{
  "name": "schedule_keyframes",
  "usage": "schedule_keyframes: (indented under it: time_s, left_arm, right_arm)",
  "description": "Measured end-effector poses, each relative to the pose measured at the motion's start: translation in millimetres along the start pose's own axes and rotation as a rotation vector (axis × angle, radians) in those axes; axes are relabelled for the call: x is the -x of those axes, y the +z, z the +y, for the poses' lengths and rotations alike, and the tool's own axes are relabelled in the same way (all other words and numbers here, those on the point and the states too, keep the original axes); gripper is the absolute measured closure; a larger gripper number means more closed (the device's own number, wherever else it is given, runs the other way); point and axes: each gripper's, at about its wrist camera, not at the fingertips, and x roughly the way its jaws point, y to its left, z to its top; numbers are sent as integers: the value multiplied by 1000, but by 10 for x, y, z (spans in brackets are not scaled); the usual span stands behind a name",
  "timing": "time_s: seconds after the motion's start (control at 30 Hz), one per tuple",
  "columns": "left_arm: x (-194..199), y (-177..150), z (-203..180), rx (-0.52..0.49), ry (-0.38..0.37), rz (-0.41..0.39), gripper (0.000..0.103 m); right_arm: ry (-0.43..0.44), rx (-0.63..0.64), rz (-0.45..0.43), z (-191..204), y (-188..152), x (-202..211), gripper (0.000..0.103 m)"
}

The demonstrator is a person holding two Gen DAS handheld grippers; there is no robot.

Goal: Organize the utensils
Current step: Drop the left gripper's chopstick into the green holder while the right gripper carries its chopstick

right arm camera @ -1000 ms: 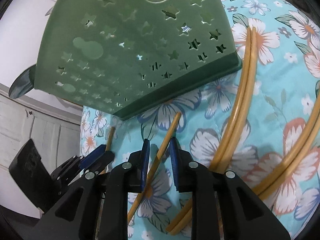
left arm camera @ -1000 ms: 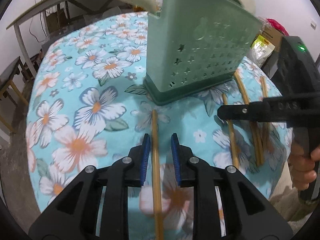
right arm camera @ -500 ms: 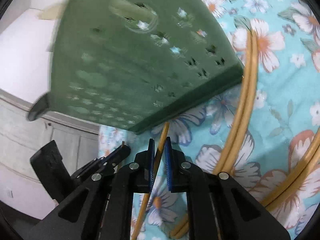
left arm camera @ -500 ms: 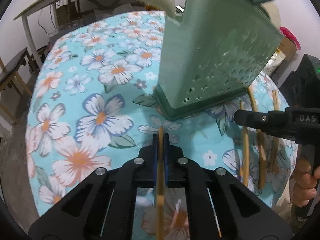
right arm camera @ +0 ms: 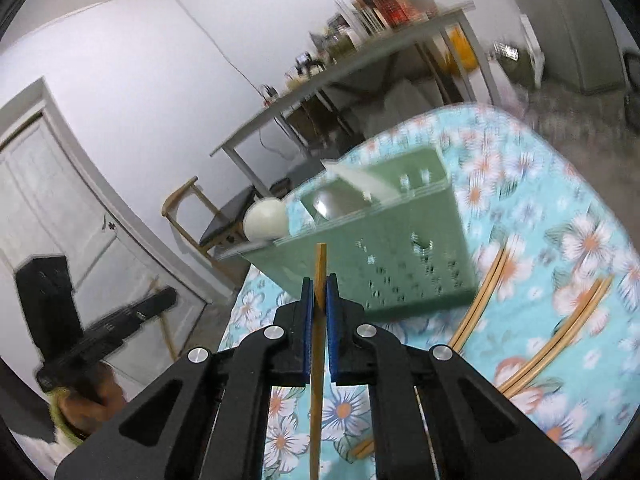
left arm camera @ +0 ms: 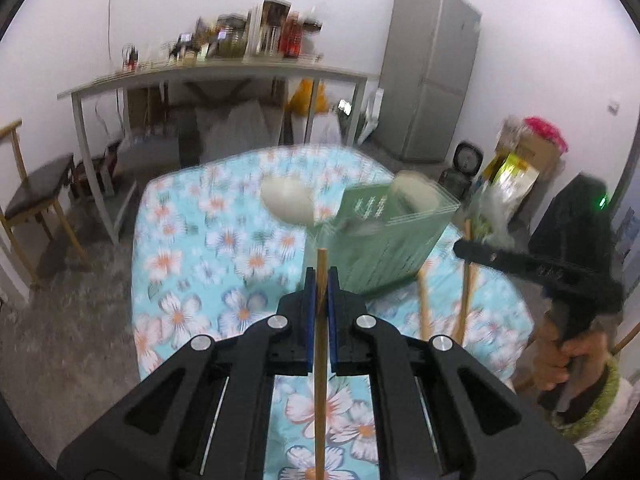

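My left gripper (left arm camera: 320, 280) is shut on a wooden chopstick (left arm camera: 320, 356) and holds it up above the floral table, its tip pointing toward the green perforated utensil holder (left arm camera: 384, 248). My right gripper (right arm camera: 319, 290) is shut on another chopstick (right arm camera: 318, 360), raised in front of the same holder (right arm camera: 400, 264). The holder contains white spoons (right arm camera: 266, 218). The right gripper also shows in the left wrist view (left arm camera: 464, 246), gripping its chopstick. The left gripper shows blurred at the left of the right wrist view (right arm camera: 164, 300).
Several more chopsticks (right arm camera: 480, 308) lie on the tablecloth (right arm camera: 580, 240) right of the holder. A long grey side table (left arm camera: 208, 72) with jars, a wooden chair (left arm camera: 36, 200) and a fridge (left arm camera: 432, 76) stand beyond the round table.
Both grippers closed on their chopsticks and lifted them off the tablecloth, rising well above the table and away from the holder.
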Motion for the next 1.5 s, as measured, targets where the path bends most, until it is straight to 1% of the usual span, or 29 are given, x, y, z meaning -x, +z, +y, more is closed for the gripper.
schedule_keyframes:
  time_s: [0.1,0.2,0.27,0.37,0.5,0.67,0.77,0.83,0.97,1.13,1.37,1.5]
  left_arm:
    - [183,167,-110,-11,-25,-57,98]
    - [352,319,-215,-23,-49,-112,99]
    - [449,449,-278,-17,-88,-147,99]
    - [562,610,-354,-23,-116,-195,99]
    - [720,903,-464,-27,-145,-289,99]
    - [720,1208,-565,-26,-151,-381,99]
    - [624,1318,-620,-22,-131,-403,99]
    - [502,1377,-643,-19,-116,-405,99]
    - [217,1431,-680,-33,-57,-402,99]
    - [-87,1435,-650,-23,-37,-371,99]
    - [-444,1382,-624,-19,-44,-330,99]
    - [-684,1292,-542,4,-69,-258,98]
  right_arm:
    - [1,40,-45,57,55,183,97]
    - [-3,60,-81,109,104,284,97]
    - [-5,68,-104,95,130,397,97]
    - [-6,68,-126,131,146,453,97]
    - [2,60,-147,78,167,553,97]
    - [15,43,-165,-18,179,632,97]
    - [22,36,-170,-69,191,651,97]
    - [28,28,-171,-109,197,657,97]
    - [35,16,-169,-173,207,639,97]
    - [38,5,-158,-240,202,601,97]
    - [38,-14,-146,-344,214,542,97]
    - [34,-12,-143,-360,217,537,97]
